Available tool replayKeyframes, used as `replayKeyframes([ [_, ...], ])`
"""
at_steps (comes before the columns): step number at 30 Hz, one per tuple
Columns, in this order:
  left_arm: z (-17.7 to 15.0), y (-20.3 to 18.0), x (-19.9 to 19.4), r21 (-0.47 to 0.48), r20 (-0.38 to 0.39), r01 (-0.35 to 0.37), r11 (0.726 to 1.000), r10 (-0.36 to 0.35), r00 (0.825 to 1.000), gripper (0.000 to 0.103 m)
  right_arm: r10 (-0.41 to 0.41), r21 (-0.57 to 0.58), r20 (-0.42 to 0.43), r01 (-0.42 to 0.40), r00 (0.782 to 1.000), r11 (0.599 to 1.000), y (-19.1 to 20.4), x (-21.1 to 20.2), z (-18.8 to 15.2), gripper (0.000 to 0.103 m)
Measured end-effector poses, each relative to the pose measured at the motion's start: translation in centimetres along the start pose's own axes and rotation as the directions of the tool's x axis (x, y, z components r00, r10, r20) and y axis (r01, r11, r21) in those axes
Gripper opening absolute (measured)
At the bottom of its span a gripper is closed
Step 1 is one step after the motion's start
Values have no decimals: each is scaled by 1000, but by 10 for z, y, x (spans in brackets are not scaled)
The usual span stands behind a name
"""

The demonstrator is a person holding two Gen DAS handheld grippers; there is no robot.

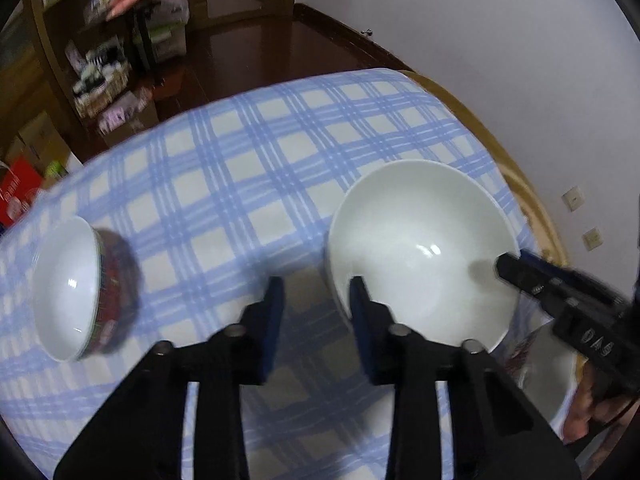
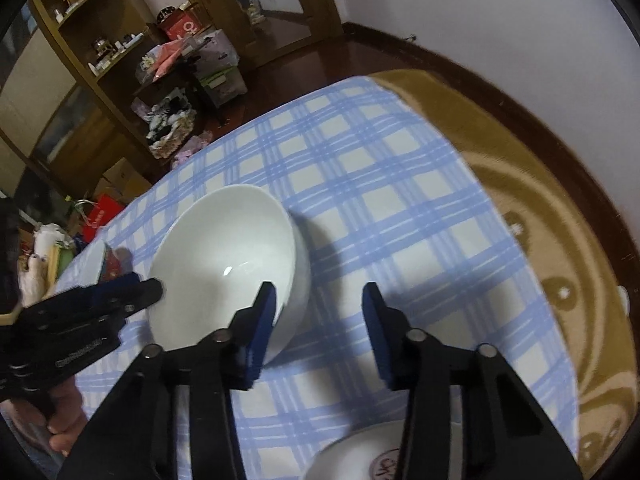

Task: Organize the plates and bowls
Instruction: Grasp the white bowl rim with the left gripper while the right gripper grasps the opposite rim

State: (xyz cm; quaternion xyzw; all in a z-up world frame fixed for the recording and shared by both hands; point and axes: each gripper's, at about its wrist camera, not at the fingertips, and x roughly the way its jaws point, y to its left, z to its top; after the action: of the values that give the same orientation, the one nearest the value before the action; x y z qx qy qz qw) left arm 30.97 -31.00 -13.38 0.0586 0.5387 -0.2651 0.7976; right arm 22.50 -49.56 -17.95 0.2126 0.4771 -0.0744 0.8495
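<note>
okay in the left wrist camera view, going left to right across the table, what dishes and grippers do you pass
patterned bowl → left gripper → large white bowl → right gripper

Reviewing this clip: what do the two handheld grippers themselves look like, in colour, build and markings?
Both are black, angular linkage frames with round silver pivot pins. The left gripper and right gripper each carry two flat fingers faced with dark blue pads. Seen from the side, the right gripper's body shows pale embossed lettering, too blurred to read. No cables or sleeves are visible.
</note>
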Motion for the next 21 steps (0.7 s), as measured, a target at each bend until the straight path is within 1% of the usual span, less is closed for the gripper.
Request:
replayKeyframes([
  [1, 0, 1, 2, -12, -7, 21, 1000, -21, 1000, 18, 4, -7, -9, -4, 1000, 1000, 3, 2, 0, 30],
  [2, 0, -1, 4, -14, -19, 24, 1000, -24, 1000, 16, 5, -10, -15, -5, 1000, 1000, 5, 3, -1, 26],
  [3, -1, -4, 6, -2, -22, 20, 1000, -20, 1000, 12, 4, -17, -27, -4, 1000, 1000, 9, 5, -2, 26],
  [5, -2, -8, 7, 14, -19, -8, 1000, 8, 1000, 11, -4, -24, -40, 3, 999, 1000, 15, 6, -3, 20],
  [13, -9, -6, -3, -7, -13, -10, 1000, 10, 1000, 10, -101, -81, -21, 99, 995, 992, 32, 0, -9, 17],
  [17, -17, -3, -10, -11, -2, -10, 1000, 10, 1000, 10, -105, -87, -24, 102, 994, 991, 37, -7, -12, 16],
  [21, -24, 1, -16, -26, -11, -4, 1000, 4, 1000, 10, -99, -82, -30, 96, 995, 992, 42, -14, -17, 16],
])
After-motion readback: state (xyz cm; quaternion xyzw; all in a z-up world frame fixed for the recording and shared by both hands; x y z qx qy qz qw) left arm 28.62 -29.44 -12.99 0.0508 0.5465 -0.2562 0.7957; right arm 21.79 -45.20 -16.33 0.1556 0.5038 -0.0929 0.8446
